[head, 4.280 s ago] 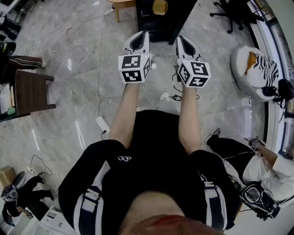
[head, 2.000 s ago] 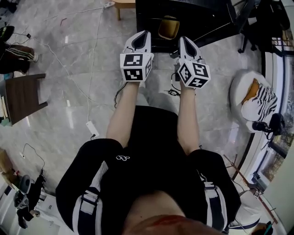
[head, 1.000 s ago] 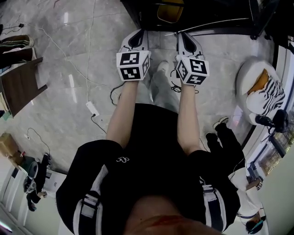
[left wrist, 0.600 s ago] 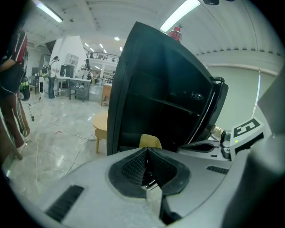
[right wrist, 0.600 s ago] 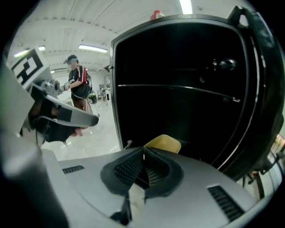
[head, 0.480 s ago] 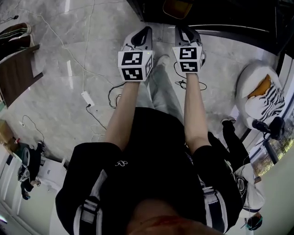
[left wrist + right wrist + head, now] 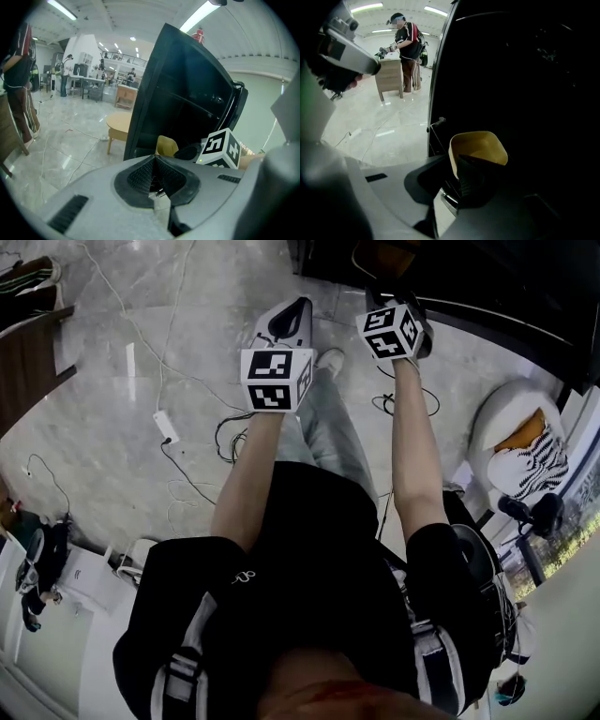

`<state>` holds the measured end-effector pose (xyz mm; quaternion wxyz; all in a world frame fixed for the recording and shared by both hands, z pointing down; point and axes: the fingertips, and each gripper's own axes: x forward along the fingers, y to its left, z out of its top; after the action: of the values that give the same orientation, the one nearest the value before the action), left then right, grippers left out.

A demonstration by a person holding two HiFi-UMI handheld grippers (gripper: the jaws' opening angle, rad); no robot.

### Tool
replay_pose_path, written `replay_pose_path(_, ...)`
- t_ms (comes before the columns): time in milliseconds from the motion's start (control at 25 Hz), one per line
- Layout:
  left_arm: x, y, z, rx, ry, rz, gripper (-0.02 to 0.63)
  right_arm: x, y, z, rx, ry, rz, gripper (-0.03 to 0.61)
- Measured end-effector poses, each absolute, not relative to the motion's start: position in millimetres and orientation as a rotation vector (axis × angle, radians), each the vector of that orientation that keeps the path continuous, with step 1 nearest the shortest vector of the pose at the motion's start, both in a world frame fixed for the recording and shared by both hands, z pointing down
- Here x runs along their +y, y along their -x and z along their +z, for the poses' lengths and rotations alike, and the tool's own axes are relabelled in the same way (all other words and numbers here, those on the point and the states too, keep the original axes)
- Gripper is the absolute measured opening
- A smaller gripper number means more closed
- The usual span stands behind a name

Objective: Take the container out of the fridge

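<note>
A black fridge (image 7: 178, 93) stands open in front of me, its inside dark. A yellow open-topped container (image 7: 478, 147) sits low inside it and also shows in the left gripper view as the container (image 7: 165, 145). My right gripper (image 7: 451, 161) reaches into the fridge (image 7: 487, 277). Its jaws stand a little apart, one on each side of the container's near wall. In the head view the right gripper (image 7: 394, 298) is stretched ahead into the dark opening. My left gripper (image 7: 284, 322) hangs back over the floor, and up close the left gripper (image 7: 154, 159) is shut and empty.
Cables (image 7: 187, 381) and a power strip (image 7: 162, 427) lie on the marble floor at the left. A white beanbag with a striped cushion (image 7: 516, 446) sits at the right. A round wooden table (image 7: 119, 124) stands beside the fridge. A person (image 7: 405, 47) works at a wooden cabinet (image 7: 389, 75).
I have come closer to the fridge. The right gripper has gone forward into the opening up to the container. The left gripper has stayed back, still shut.
</note>
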<state>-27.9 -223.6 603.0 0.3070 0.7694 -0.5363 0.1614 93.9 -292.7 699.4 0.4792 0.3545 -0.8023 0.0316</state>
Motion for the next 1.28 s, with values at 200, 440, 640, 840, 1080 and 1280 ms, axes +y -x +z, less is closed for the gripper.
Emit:
replay_pose_path(200,-220.3,42.9,606.6,-1.443,-2.007,0.427,0.009,-304.4,-89.4,719.8,-1.887,-0.788,0.021,0.091)
replay_pose_path(440,-217.3,43.5,601.0,-1.46,-2.002,0.423,0.009,-308.8,-86.3,730.1,-1.862,-0.749,0.015,0.089)
replay_pose_path(640,-216.4,37.7,595.5,-1.463,-2.009,0.417,0.009,-307.8,-88.1,732.8,-1.857,-0.759,0.019,0.032)
replay_pose_path(840,-219.1,40.8,591.9,-1.469,-2.012,0.41,0.009,-303.0,-79.2,717.6,-1.955,-0.842,0.161,0.018)
replay_pose_path(1080,-221.5,42.4,572.2,-1.479,-2.029,0.388,0.009,-280.8,-76.3,671.7,-2.127,-1.102,0.493,0.017)
replay_pose_path(1280,-225.7,36.4,553.5,-1.484,-2.064,0.355,0.009,-265.6,-85.6,631.0,-2.23,-1.321,0.751,0.017)
